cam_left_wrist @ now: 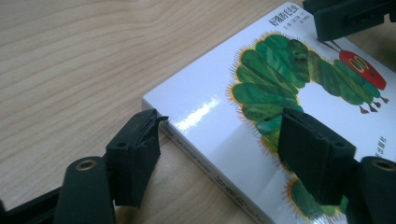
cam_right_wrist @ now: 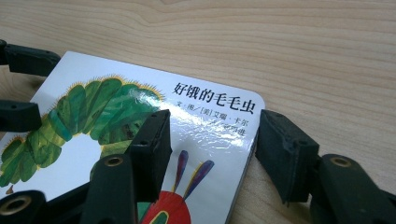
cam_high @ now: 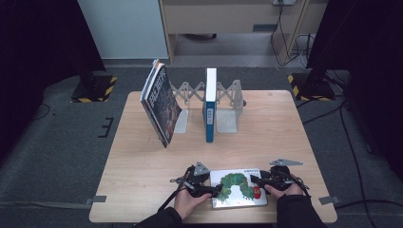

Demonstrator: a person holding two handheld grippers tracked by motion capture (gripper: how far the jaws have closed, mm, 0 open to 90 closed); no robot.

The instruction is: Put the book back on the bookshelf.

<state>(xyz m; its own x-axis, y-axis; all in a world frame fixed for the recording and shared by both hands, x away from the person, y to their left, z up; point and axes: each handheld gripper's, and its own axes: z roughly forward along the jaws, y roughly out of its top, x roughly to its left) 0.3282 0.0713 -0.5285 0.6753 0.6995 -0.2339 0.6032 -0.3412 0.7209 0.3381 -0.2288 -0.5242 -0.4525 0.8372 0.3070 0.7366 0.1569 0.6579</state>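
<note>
On the wooden table (cam_high: 142,156) lies a glossy white caterpillar book (cam_high: 237,187).

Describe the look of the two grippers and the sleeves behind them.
Both the left gripper and the right gripper are black, each with two blocky rubber-like pads on rounded arms with brass-coloured rivets. Each carries a grey three-cornered plate on top, and a black cable trails from the left one. The sleeves are black.
</note>
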